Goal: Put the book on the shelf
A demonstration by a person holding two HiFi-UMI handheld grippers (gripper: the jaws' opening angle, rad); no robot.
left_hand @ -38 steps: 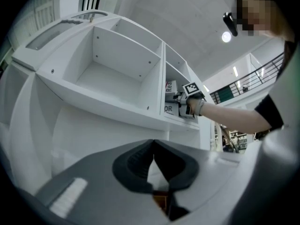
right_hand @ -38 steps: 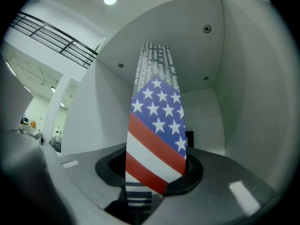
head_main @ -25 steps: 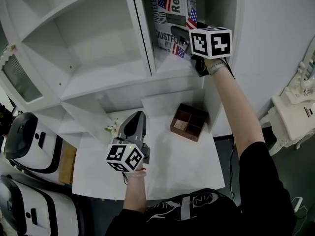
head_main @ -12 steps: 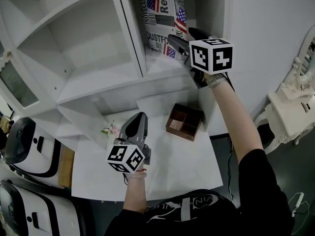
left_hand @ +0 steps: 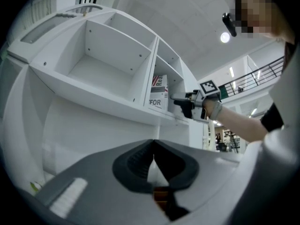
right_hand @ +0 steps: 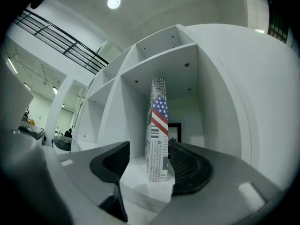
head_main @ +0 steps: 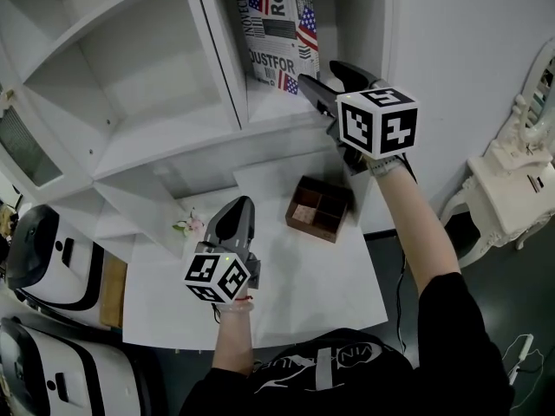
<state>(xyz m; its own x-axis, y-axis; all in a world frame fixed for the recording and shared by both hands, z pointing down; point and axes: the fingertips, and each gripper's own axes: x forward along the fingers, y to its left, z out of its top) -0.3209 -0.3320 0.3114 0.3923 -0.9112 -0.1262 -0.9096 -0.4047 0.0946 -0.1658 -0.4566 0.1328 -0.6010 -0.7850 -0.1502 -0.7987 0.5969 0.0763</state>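
The book (head_main: pixel 276 24), printed with newsprint and American flags, stands upright in the right compartment of the white shelf unit (head_main: pixel 173 137). In the right gripper view its spine (right_hand: pixel 158 139) faces me, its base on the shelf floor. My right gripper (head_main: pixel 319 81) is at the compartment's front edge. Its jaws are closing, with the book's near edge between the tips (right_hand: pixel 149 146); the left jaw stands clearly off it, and no grip shows. My left gripper (head_main: pixel 241 206) hangs low over the table, shut on nothing (left_hand: pixel 153 144). From there the book (left_hand: pixel 159 95) and the right gripper (left_hand: pixel 180 102) show.
A brown box with compartments (head_main: pixel 318 208) lies on the white table (head_main: pixel 286 293) under the shelf, and a small flower piece (head_main: pixel 186 225) to its left. Black-and-white machines (head_main: pixel 43 258) stand at the left, and a white ornate cabinet (head_main: pixel 512 180) at the right. A dark frame (right_hand: pixel 174 130) leans behind the book.
My right gripper has drawn back from the book toward the shelf's front edge, and the book stays upright in the compartment. The left gripper has barely moved.
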